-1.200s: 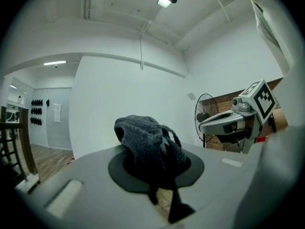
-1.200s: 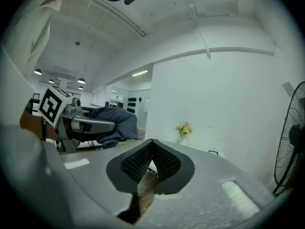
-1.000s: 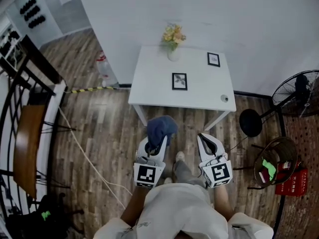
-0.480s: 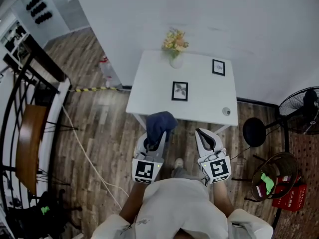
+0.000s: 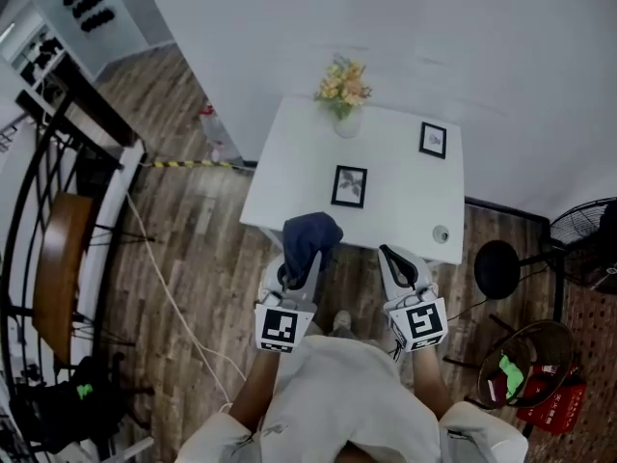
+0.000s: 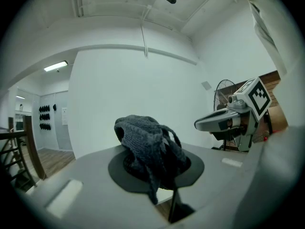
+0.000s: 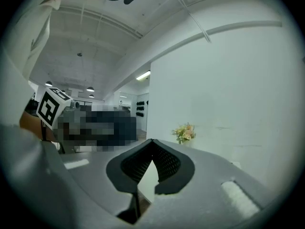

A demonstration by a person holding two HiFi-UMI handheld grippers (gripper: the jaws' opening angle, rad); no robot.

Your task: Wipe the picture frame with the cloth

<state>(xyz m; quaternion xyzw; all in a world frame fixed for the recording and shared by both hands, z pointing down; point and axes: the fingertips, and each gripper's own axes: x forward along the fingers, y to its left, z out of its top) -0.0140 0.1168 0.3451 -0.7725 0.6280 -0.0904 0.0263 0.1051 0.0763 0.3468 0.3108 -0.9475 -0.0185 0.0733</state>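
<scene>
A small black picture frame (image 5: 349,185) lies flat in the middle of the white table (image 5: 289,191). A second black frame (image 5: 433,140) lies at the table's far right. My left gripper (image 5: 303,257) hovers at the table's near edge, shut on a bunched dark blue cloth (image 5: 310,233). In the left gripper view the cloth (image 6: 148,146) bulges out over the jaw tips. My right gripper (image 5: 389,256) is level beside it, shut and empty, with its tip over the near edge. The right gripper view shows that right gripper (image 7: 152,146) with its jaws together at the tip.
A vase of flowers (image 5: 344,89) stands at the table's far edge, and a small round object (image 5: 441,232) lies near its front right corner. Right of the table are a black stool (image 5: 496,268), a fan (image 5: 586,231) and a basket (image 5: 519,365). A cable (image 5: 164,287) runs across the wood floor.
Both grippers have moved forward side by side toward the table, from over the floor to its near edge. The cloth stays in the left gripper.
</scene>
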